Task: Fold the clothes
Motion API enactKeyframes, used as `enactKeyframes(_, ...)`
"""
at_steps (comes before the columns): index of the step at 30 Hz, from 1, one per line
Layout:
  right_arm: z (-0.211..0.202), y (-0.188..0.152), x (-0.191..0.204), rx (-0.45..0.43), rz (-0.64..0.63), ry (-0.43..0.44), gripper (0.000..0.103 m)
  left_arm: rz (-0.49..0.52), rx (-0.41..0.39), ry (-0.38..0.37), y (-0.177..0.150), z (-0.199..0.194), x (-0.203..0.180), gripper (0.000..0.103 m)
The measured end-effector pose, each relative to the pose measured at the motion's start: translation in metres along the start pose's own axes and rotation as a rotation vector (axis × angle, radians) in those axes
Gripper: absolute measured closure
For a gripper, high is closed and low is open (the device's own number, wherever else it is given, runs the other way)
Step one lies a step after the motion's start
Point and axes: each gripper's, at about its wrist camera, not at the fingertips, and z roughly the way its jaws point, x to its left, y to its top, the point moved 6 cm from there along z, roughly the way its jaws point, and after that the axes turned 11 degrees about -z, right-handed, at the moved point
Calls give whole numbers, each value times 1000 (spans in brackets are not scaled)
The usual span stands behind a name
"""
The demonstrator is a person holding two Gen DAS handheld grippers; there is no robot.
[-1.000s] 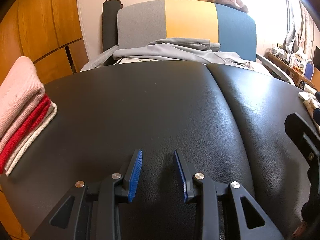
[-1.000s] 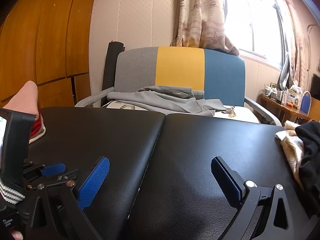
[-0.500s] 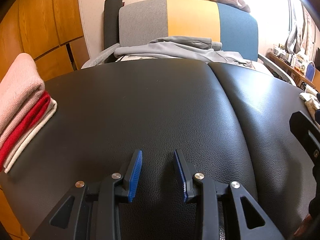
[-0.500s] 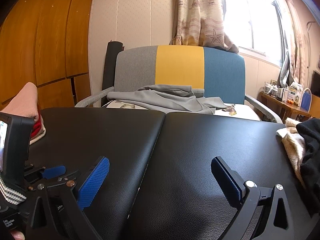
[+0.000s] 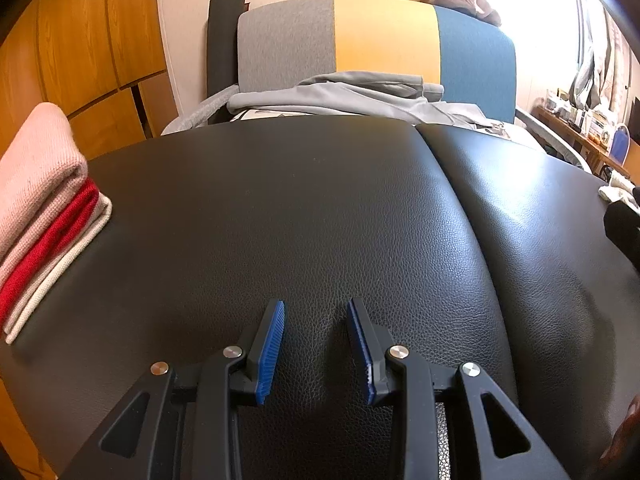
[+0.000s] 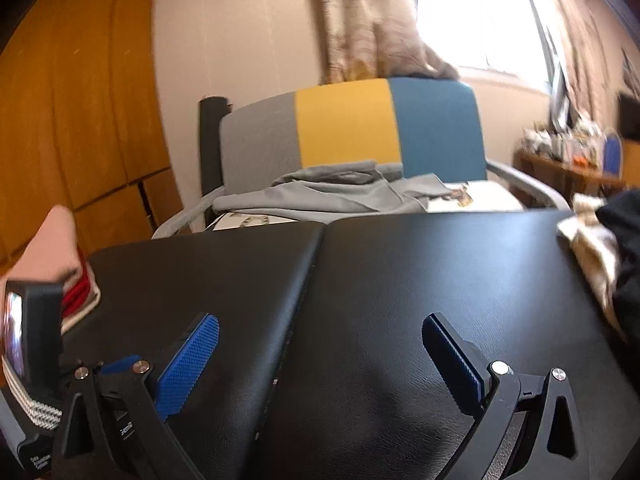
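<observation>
Although the right wrist view is blurred and cuts off the cream and black clothes (image 6: 600,248) at the right edge of the black padded table (image 5: 320,220), both grippers show clearly. The left gripper (image 5: 316,344) and right gripper (image 6: 320,356) are released, holding nothing. Folded pink, red and cream garments (image 5: 44,208) sit stacked at the table's left edge.

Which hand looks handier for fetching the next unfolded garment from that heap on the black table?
Probably the right. The unfolded heap lies beside the right tool, whose jaws stand wide and empty. The left tool sits nearer the folded stack, with the heap at its view's far edge.
</observation>
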Motion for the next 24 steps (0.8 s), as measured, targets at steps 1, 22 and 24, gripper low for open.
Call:
enactKeyframes(1,1,-1,-3,5,13,-4,0,1,-1,1,0,0,0,70)
enactKeyframes(22,-103,27,-131,26,77,-368,0,253,-77,-245,28,-93,-169,70)
enactKeyframes(24,-118,27,-148,21,86,-419,0,279,-69,-278,24,-100,-190,70)
